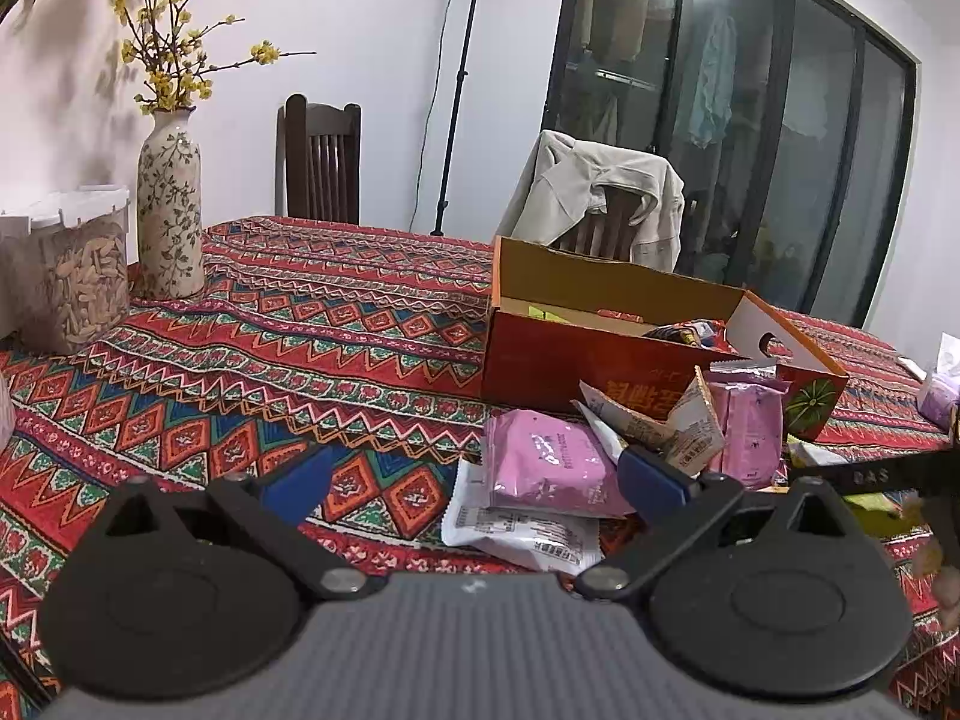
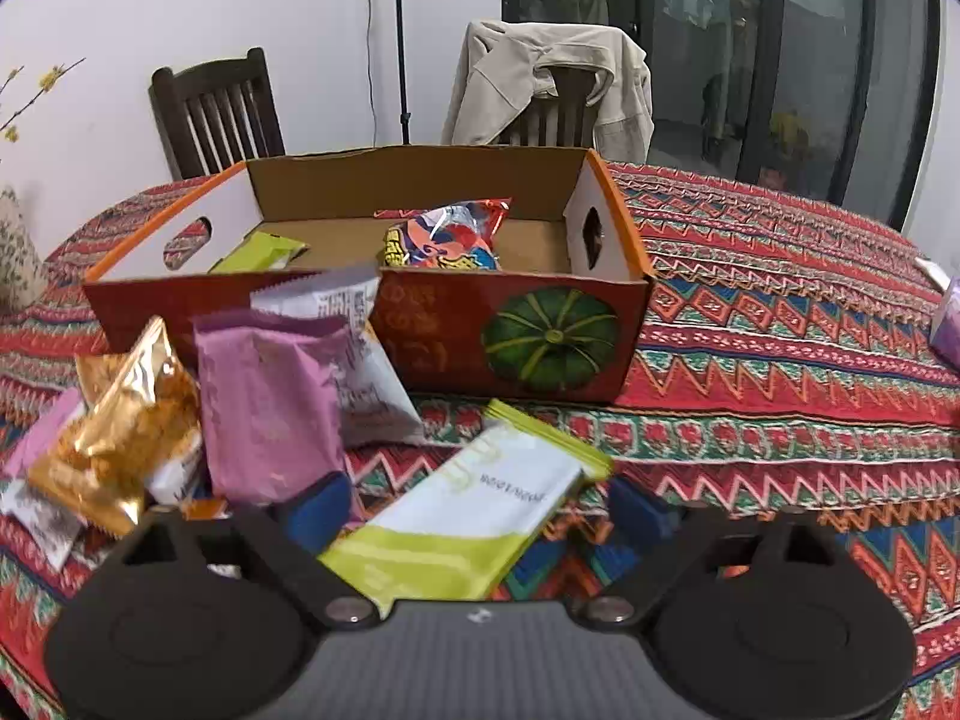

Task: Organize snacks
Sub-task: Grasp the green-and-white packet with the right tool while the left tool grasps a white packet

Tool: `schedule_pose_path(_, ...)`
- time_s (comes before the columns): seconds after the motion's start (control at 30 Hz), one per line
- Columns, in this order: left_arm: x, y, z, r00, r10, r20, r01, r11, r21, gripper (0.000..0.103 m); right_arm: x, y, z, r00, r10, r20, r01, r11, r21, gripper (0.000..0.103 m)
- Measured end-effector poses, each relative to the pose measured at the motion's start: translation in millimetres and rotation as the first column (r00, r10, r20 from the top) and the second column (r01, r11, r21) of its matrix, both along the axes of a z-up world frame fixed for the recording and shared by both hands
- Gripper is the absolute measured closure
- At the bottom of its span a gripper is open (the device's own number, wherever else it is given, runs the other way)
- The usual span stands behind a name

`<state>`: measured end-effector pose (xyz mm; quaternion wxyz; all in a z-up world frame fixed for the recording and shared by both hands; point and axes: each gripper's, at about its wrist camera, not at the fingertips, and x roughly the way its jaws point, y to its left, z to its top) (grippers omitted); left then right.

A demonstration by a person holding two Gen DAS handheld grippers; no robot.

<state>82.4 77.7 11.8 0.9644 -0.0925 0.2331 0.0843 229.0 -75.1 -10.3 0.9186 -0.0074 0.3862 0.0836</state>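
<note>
The right gripper (image 2: 474, 516) straddles a green-and-white snack packet (image 2: 474, 516), fingers apart and not yet pressing it.

The packet lies flat on the tablecloth (image 2: 780, 360) just in front of the cardboard box (image 2: 528, 336). Best to close across its middle, lift clear of the near wall, then drop it beside the snacks already inside. The left gripper (image 1: 474, 480) hangs open over the pink packets (image 1: 540, 462).

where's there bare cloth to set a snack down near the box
Free: the cloth right of the cardboard box, toward the purple packet at the edge, and the wide stretch between the box and the vase. Crowded: the snack pile at the box's front left.
</note>
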Motion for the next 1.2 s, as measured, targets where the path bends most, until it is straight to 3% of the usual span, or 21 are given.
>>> schedule_pose_path(0.13,1,0,0,1.000,0.002,-0.002,-0.002,1.000,0.003,0.000,-7,-14,-3,0.999,0.022,-0.026,-0.021,1.000,0.020,0.034)
schedule_pose_path(0.2,3,-1,-1,1.000,0.004,-0.007,-0.004,1.000,0.003,0.000,-9,-18,-7,0.999,0.032,-0.028,-0.031,0.999,0.010,0.046)
schedule_pose_path(0.37,6,-7,-1,1.000,0.002,-0.019,-0.001,1.000,0.022,0.000,-15,-28,-6,0.999,0.043,0.013,-0.043,0.998,0.052,0.063)
schedule_pose_path(0.7,31,-23,-3,0.998,0.008,-0.060,-0.001,0.992,0.125,0.000,-34,-40,3,0.981,0.017,0.194,-0.040,0.992,0.116,0.065)
schedule_pose_path(0.93,62,-38,-19,0.986,-0.014,-0.168,0.055,0.969,0.242,0.000,-38,-42,4,0.978,0.011,0.209,-0.040,0.990,0.133,0.065)
schedule_pose_path(1.2,65,-40,-29,0.977,-0.054,-0.208,0.104,0.965,0.239,0.000,-43,-45,4,0.975,0.002,0.221,-0.037,0.988,0.151,0.064)
